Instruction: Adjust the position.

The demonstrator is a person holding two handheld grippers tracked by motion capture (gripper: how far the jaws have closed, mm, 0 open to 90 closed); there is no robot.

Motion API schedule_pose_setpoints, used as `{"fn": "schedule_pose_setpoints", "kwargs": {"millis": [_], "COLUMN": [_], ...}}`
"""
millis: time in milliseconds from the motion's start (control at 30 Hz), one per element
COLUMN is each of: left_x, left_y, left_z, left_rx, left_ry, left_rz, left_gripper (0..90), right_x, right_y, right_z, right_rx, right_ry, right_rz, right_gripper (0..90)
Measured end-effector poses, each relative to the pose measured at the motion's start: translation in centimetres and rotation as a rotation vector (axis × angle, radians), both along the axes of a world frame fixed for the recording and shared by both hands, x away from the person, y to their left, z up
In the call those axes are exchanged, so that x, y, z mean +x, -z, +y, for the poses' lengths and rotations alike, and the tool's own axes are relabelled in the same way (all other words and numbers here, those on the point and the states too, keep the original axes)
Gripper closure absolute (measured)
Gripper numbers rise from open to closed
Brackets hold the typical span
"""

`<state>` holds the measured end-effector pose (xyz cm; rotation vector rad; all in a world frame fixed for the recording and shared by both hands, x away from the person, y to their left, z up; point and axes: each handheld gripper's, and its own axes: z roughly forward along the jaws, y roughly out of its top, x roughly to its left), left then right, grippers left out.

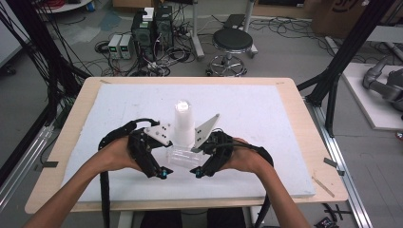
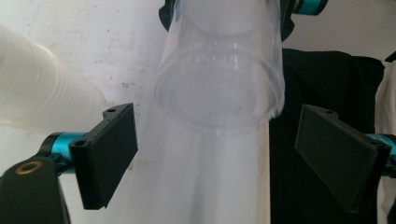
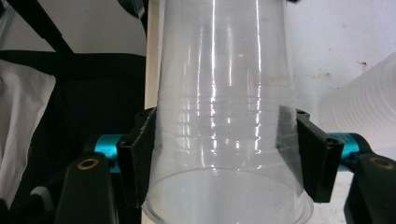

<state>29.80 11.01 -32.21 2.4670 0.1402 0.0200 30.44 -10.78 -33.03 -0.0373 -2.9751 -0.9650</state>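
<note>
Two hands w/ tools work near the middle of the surface (image 1: 285, 95), a wooden top under a white foam sheet (image 1: 256, 118). Upright on the sheet, just beyond the tools, stands a tall stack of white cups (image 1: 183, 121). Left tool (image 1: 161, 173) and right tool (image 1: 196, 173) face each other close to the near edge, a clear plastic cup (image 1: 183, 156) lying sideways between them. Right tool (image 3: 222, 158): jaws closed against both sides of the clear cup (image 3: 224, 116), gripping it near the rim. Left tool (image 2: 215, 154): jaws spread wide, touching nothing; the cup's base (image 2: 219, 88) sits just ahead of its pads.
</note>
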Motion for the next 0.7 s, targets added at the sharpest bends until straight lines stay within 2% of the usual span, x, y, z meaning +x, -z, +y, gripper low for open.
{"fn": "schedule_pose_setpoints", "kwargs": {"millis": [200,433,633,667,700], "left_x": [0.4,0.5,0.6,0.5,0.6], "left_y": [0.0,0.2,0.4,0.5,0.5], "left_z": [-0.9,-1.5,-1.7,-1.8,-1.8], "left_rx": [-0.026,0.010,0.034,0.030,0.045], "left_ry": [-0.005,0.025,0.048,0.039,0.048], "left_rz": [0.010,0.027,0.038,0.046,0.037], "left_gripper": [19.4,23.5,33.4,34.7,36.8], "right_x": [0.0,0.0,0.0,0.0,0.0], "right_y": [-0.1,0.0,0.1,0.1,0.1], "right_z": [0.0,0.2,0.3,0.3,0.3], "right_rx": [0.001,-0.011,-0.011,-0.011,-0.014], "right_ry": [-0.006,-0.011,-0.011,-0.010,-0.011], "right_rz": [-0.007,-0.006,-0.008,-0.007,-0.007], "right_gripper": [32.4,32.6,32.6,32.6,32.6]}}
